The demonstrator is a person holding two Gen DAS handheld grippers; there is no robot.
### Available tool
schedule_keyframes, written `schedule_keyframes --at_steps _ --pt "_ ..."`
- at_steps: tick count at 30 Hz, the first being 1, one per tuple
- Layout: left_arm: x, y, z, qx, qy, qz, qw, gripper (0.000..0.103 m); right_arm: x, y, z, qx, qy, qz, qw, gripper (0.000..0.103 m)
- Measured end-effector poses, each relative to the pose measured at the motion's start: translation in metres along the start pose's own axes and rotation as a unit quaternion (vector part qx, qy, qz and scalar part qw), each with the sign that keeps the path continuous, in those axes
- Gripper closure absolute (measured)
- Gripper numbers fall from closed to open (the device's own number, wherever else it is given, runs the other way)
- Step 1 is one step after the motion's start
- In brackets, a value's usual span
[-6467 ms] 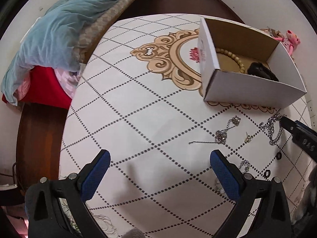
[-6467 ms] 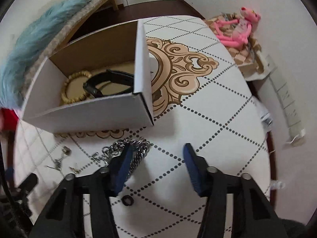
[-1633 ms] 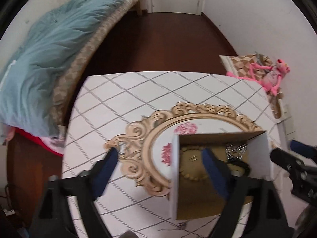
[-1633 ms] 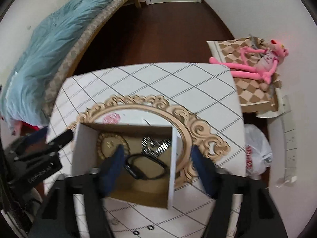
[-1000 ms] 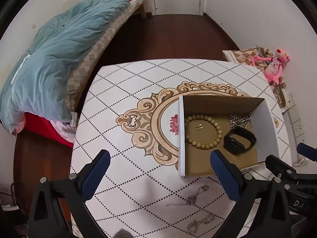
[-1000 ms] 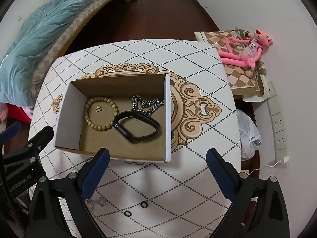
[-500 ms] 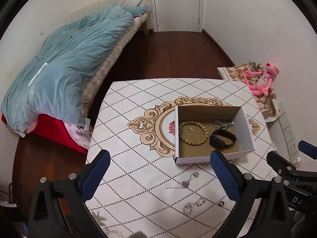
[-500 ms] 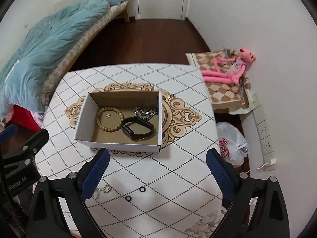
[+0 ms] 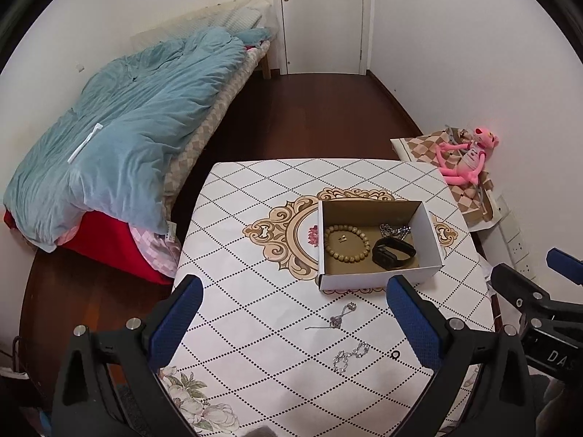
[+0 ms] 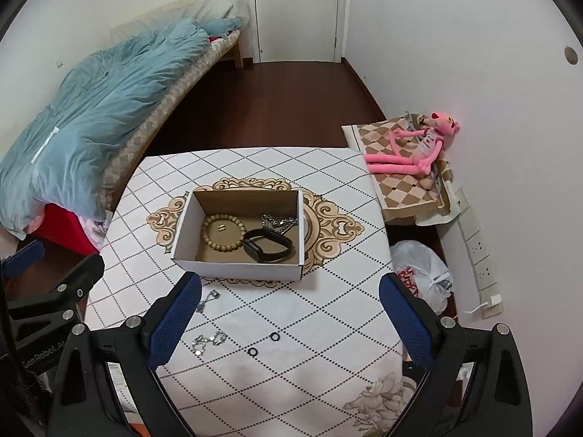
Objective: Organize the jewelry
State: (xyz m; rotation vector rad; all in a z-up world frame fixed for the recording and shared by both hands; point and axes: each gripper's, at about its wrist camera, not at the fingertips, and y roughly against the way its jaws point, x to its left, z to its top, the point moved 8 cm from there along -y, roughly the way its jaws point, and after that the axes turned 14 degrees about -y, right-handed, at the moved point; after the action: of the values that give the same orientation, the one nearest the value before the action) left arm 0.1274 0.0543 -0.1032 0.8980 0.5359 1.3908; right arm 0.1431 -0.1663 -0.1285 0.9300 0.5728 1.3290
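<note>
An open cardboard box (image 9: 379, 279) (image 10: 237, 266) stands on the patterned table. Inside lie a wooden bead bracelet (image 9: 346, 243) (image 10: 223, 233), a black band (image 9: 393, 253) (image 10: 267, 245), a silver chain (image 9: 395, 230) (image 10: 278, 222) and a small gold piece (image 10: 220, 227). On the table in front lie a thin silver necklace (image 9: 339, 318) (image 10: 207, 296), a silver bracelet (image 9: 349, 355) (image 10: 207, 340) and two small black rings (image 10: 274, 337) (image 10: 252, 351). My left gripper (image 9: 293, 322) and right gripper (image 10: 288, 324) are both open, empty and held high above the near table edge.
A bed with a blue duvet (image 9: 120, 138) stands to the left. A pink plush toy (image 10: 415, 145) lies on a checked cloth to the right. A white plastic bag (image 10: 422, 276) sits on the floor by the wall sockets. A door (image 9: 320, 18) is at the back.
Both grippers have risen and pulled back from the box, so the whole table and room now show. The silver chain went from the table into the box. Both stay open.
</note>
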Motion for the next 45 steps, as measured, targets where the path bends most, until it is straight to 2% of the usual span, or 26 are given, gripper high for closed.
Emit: schedule_keyframes --at_steps 5,9,11,12,13,16,20,21,22,24,26,27,31,34,38,40,42,44,45 --pt "0.002 -0.01 -0.017 0.009 0.005 0.012 0.9999 0.0 -0.006 -0.016 -0.019 0.019 -0.008 0.004 1.0 0.004" --pt "0.001 -0.041 -0.049 0.044 0.007 0.022 0.9988 0.0 -0.023 -0.06 -0.055 0.065 -0.031 0.005 0.997 0.005" --pt "-0.001 -0.058 -0.069 0.07 0.006 0.027 0.9972 0.0 -0.031 -0.086 -0.073 0.084 -0.043 0.01 0.995 0.017" --pt "-0.003 -0.068 -0.079 0.082 0.007 0.026 0.9963 0.0 -0.034 -0.098 -0.081 0.095 -0.046 0.012 0.994 0.03" --pt "-0.003 -0.076 -0.089 0.092 0.006 0.028 0.9953 0.0 -0.036 -0.107 -0.088 0.103 -0.047 0.013 0.993 0.036" --pt "-0.008 -0.1 -0.116 0.128 0.001 0.028 0.9914 0.0 -0.04 -0.138 -0.108 0.125 -0.055 0.018 0.99 0.037" --pt "-0.009 -0.114 -0.135 0.148 -0.001 0.028 0.9885 0.0 -0.033 -0.16 -0.124 0.123 -0.045 0.023 0.991 0.04" --pt "-0.009 -0.116 -0.139 0.153 -0.002 0.027 0.9879 0.0 -0.032 -0.165 -0.126 0.124 -0.039 0.018 0.991 0.046" --pt "-0.01 -0.118 -0.14 0.154 -0.003 0.027 0.9878 0.0 -0.03 -0.169 -0.13 0.128 -0.035 0.015 0.991 0.048" --pt "-0.01 -0.119 -0.143 0.155 -0.004 0.025 0.9875 0.0 -0.025 -0.17 -0.131 0.109 -0.015 0.004 0.994 0.057" --pt "-0.013 -0.12 -0.145 0.156 -0.006 0.021 0.9875 0.0 -0.023 -0.17 -0.131 0.093 -0.002 -0.008 0.996 0.074" --pt "-0.015 -0.121 -0.144 0.156 -0.008 0.019 0.9876 0.0 -0.022 -0.17 -0.131 0.086 0.002 -0.011 0.996 0.09" --pt "-0.03 -0.124 -0.143 0.153 -0.016 0.0 0.9881 0.0 -0.025 -0.167 -0.13 0.087 -0.008 -0.002 0.996 0.09" --pt "-0.042 -0.126 -0.139 0.145 -0.022 -0.026 0.9889 0.001 -0.037 -0.159 -0.127 0.086 -0.03 0.004 0.996 0.09" --pt "-0.049 -0.134 -0.127 0.136 -0.002 -0.066 0.9885 0.001 -0.051 -0.151 -0.122 0.083 -0.053 0.007 0.995 0.09" --pt "-0.05 -0.14 -0.12 0.133 0.01 -0.083 0.9875 0.006 -0.054 -0.15 -0.121 0.082 -0.058 0.006 0.995 0.09" --pt "-0.051 -0.145 -0.113 0.132 0.014 -0.096 0.9866 0.018 -0.057 -0.151 -0.12 0.081 -0.066 0.005 0.995 0.09" --pt "-0.056 -0.152 -0.105 0.128 0.006 -0.1 0.9866 0.021 -0.058 -0.153 -0.119 0.081 -0.072 0.004 0.994 0.09" --pt "-0.059 -0.155 -0.103 0.127 -0.001 -0.1 0.9869 0.027 -0.059 -0.154 -0.119 0.081 -0.075 0.005 0.994 0.09"
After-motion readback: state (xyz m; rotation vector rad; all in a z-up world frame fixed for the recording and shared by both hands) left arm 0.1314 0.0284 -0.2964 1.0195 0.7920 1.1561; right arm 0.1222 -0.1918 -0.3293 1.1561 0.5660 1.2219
